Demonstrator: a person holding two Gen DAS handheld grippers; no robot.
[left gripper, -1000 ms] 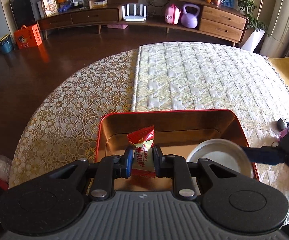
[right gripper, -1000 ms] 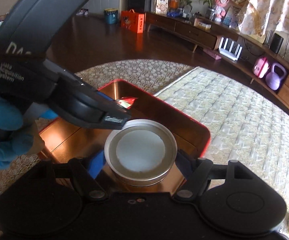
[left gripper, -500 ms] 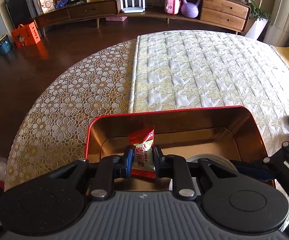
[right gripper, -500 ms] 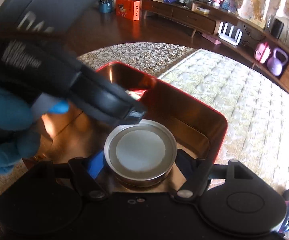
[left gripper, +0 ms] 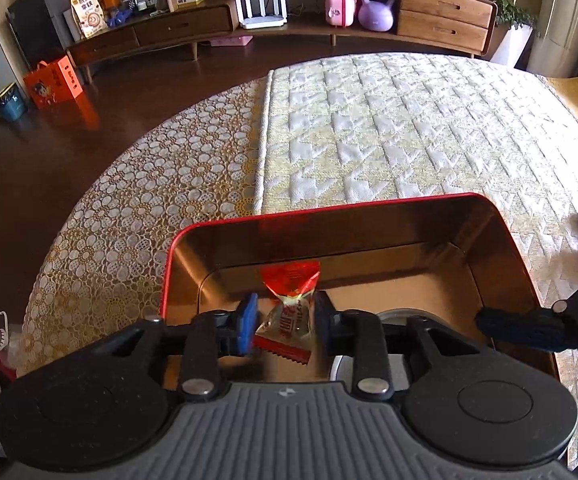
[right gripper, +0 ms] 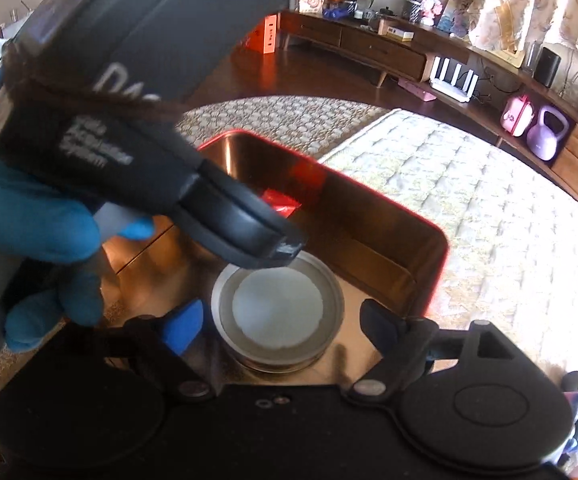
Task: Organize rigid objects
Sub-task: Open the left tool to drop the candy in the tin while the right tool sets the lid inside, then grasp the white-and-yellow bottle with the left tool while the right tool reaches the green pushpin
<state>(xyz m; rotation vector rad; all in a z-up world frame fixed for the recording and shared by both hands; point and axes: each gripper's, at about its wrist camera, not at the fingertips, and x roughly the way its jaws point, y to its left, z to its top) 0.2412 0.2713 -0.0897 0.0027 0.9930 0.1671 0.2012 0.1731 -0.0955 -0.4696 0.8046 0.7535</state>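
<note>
Left gripper angled down, opening off candy | right gripper opening, clear of lid | tin

Left wrist camera sits right behind its claw, tilted down, close over the red tin, facing the far sideboard. Right wrist camera rides its own claw, angled down too, closer in. Both catch the tin, round lid, candy, the bed and that sideboard.
</note>
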